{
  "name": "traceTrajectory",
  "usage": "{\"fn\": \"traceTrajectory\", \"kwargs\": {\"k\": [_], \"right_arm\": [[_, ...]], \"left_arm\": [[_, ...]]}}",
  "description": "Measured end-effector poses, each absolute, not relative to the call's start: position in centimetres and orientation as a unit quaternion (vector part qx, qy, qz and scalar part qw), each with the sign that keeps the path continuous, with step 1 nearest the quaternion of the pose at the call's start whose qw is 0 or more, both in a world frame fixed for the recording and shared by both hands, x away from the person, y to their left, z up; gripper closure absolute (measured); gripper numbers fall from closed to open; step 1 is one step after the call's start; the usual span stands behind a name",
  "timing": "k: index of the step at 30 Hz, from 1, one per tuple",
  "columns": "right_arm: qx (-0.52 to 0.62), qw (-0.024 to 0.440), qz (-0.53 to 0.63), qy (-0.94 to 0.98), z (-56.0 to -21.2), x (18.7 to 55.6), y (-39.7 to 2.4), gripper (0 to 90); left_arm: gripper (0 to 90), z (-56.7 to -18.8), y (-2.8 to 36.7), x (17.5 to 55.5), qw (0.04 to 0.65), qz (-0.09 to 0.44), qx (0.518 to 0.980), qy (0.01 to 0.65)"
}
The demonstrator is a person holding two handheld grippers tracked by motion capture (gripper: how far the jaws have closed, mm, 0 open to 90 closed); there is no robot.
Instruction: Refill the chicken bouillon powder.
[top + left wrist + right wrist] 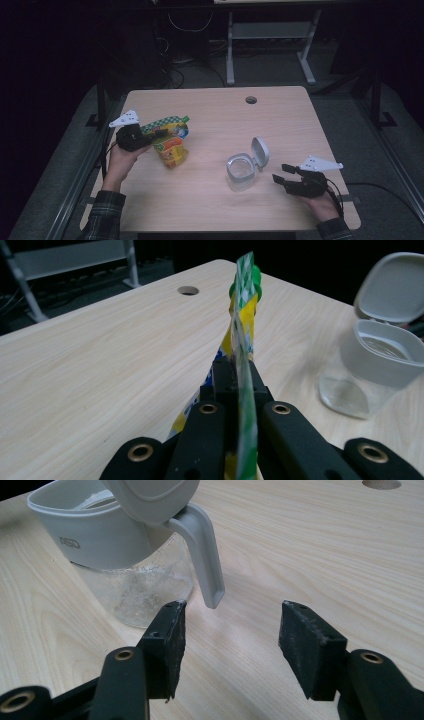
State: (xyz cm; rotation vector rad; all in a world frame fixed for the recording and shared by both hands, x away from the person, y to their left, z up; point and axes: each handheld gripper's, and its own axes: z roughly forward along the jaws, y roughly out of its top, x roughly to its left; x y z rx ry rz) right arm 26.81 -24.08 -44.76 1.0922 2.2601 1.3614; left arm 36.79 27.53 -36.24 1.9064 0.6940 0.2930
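The left gripper [235,390] has its fingers [220,385] pressed together on the thin edge of a green and yellow pouch [243,330], which stands on edge between them and runs away from the camera to a green cap [255,277] at its far end. In the high view the same left gripper [150,137] sits at the left side of the table [215,115], held by the person's left hand [122,157], and the pouch [170,140] sticks out to its right, cap [186,119] pointing toward the far side; the lower yellow part of the pouch hangs close over the wood (whether it touches the surface I cannot tell).

The right gripper [230,645] has its fingers [167,640] spread apart with nothing but bare table between them. Just beyond the tips stands a clear jar [130,580] with a grey collar, and the tab of its flipped-up grey lid [150,495] hangs down near the finger at the left of that view, without touching it. From above, the right gripper [281,172] lies low at the right side of the table in the person's right hand [320,205], pointing left at the jar [241,172], whose lid [260,151] stands open on the side nearer the gripper.

The pouch and the jar are well apart, with open table between them. A round cable hole [251,100] sits near the table's far edge.
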Motion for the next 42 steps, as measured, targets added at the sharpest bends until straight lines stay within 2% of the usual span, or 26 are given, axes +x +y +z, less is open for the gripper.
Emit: {"fn": "traceTrajectory", "kwargs": {"k": [12,18,19,25,27,42], "right_arm": [[0.383,0.148,0.478,0.776,-44.1,26.0,-24.1,43.9],[0.375,0.143,0.476,0.783,-44.1,24.9,-23.8,47.9],[0.373,0.145,0.476,0.784,-44.0,24.7,-23.7,50.7],[0.358,0.134,0.473,0.794,-43.7,24.1,-23.0,81.7],[0.352,0.13,0.472,0.797,-43.6,24.1,-22.9,89.4],[0.301,0.11,0.5,0.804,-41.7,23.0,-20.6,89.6]], "left_arm": [[90.0,-34.8,27.3,35.6,0.519,0.121,0.798,0.283],[90.0,-33.9,27.4,35.0,0.53,0.115,0.793,0.278],[90.0,-33.8,27.3,34.8,0.532,0.115,0.791,0.28],[90.0,-32.9,27.2,34.3,0.536,0.11,0.791,0.275],[90.0,-32.7,27.1,34.1,0.539,0.107,0.789,0.273],[90.0,-31.3,26.8,33.3,0.554,0.084,0.785,0.263]]}}
